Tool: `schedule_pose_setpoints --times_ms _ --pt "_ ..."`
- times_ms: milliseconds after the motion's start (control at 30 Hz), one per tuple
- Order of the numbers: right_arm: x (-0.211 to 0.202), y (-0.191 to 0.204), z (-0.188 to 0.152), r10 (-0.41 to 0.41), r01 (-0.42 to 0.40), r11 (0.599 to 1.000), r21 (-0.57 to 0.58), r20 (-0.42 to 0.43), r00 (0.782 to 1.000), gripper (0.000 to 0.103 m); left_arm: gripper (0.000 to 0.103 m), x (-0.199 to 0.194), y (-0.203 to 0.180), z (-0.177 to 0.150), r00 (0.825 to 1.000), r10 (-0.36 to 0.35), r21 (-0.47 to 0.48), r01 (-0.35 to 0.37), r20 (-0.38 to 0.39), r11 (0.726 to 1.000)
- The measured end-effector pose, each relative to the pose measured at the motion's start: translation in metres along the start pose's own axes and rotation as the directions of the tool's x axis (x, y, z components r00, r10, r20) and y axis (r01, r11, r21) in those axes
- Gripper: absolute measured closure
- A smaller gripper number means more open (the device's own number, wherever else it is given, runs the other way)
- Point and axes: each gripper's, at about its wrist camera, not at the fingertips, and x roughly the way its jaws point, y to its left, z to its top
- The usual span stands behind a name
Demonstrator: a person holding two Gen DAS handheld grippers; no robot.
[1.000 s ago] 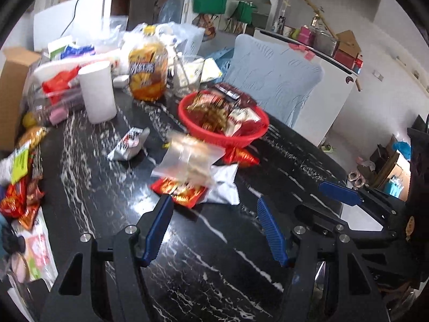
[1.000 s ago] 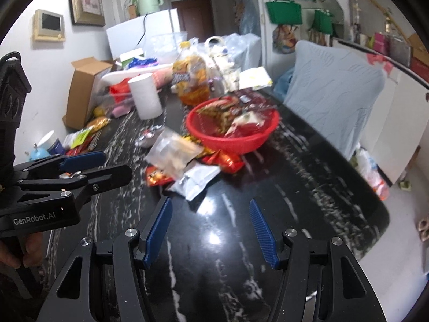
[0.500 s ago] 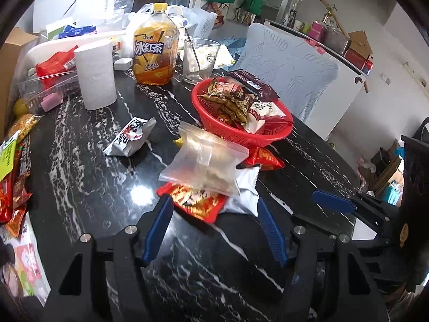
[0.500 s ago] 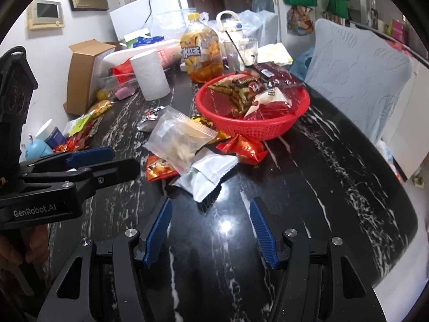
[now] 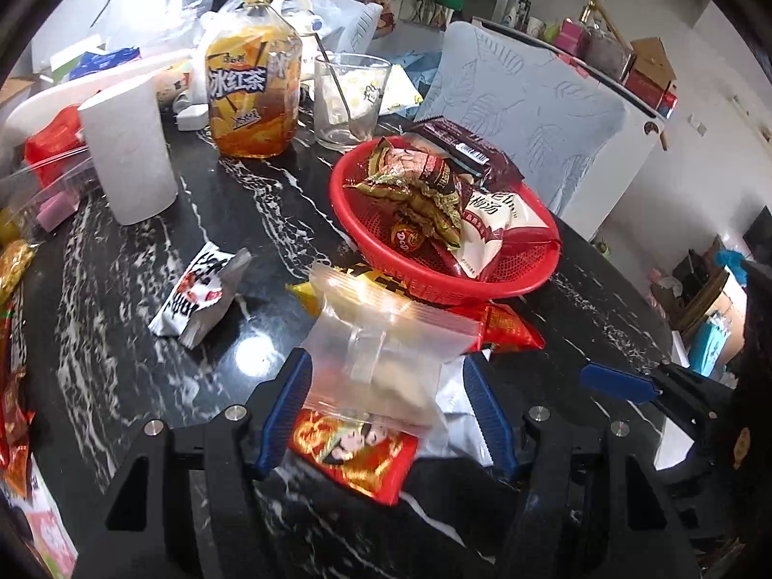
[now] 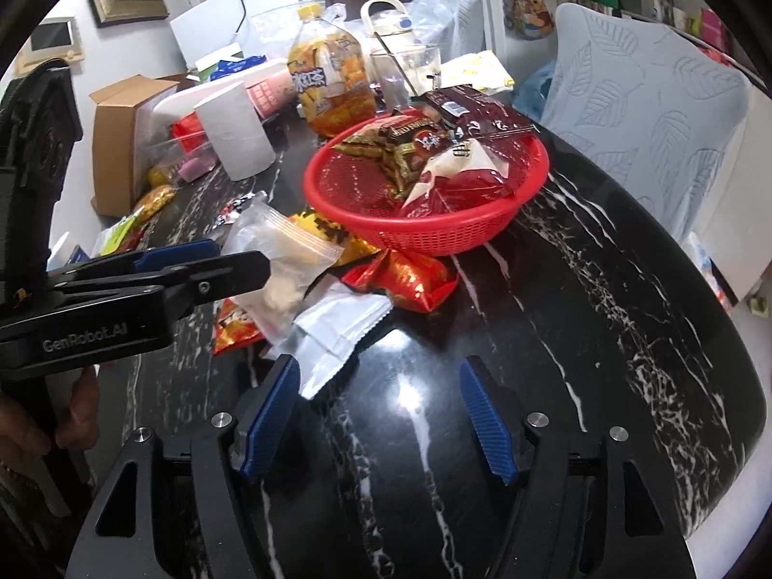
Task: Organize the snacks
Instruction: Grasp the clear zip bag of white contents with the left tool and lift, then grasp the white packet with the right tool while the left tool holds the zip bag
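Clear zip bag (image 5: 381,357) of pale snack pieces lies on a pile of packets beside the red basket (image 5: 506,280), on the black marble table (image 6: 555,337). My left gripper (image 5: 386,405) is spread wide, its blue pads either side of the bag; I can't tell if they touch. My right gripper (image 6: 376,415) hangs open over bare tabletop, holding nothing, a white foil packet (image 6: 337,333) just ahead.
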Motion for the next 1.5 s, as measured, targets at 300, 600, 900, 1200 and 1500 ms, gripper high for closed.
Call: schedule_pose_setpoints --times_ms 300,600,900,1200,1500 --pt "0.009 -0.005 0.002 -0.010 0.010 1.000 0.004 -0.023 1.000 0.031 0.039 0.025 0.008 0.007 0.999 0.029 0.034 -0.027 -0.041 0.999" --pt "0.013 -0.004 0.001 -0.020 0.020 1.000 0.010 -0.037 0.999 0.031 0.039 0.034 0.007 0.012 1.000 0.019 0.085 -0.018 -0.010 0.996" --pt "0.010 -0.007 -0.003 -0.020 0.020 1.000 0.021 -0.027 0.999 0.031 0.057 0.024 0.004 0.008 0.999 -0.037 0.055 0.037 0.006 0.998" --pt "0.006 -0.003 -0.002 0.014 -0.014 1.000 0.013 -0.015 1.000 0.031 0.057 -0.005 0.005 0.002 0.999 -0.047 0.029 0.046 0.025 0.999" --pt "0.004 0.010 -0.001 0.051 -0.051 0.999 -0.020 -0.002 0.999 0.031 0.057 -0.044 0.020 -0.020 0.999 0.015 -0.017 -0.014 0.044 1.000"
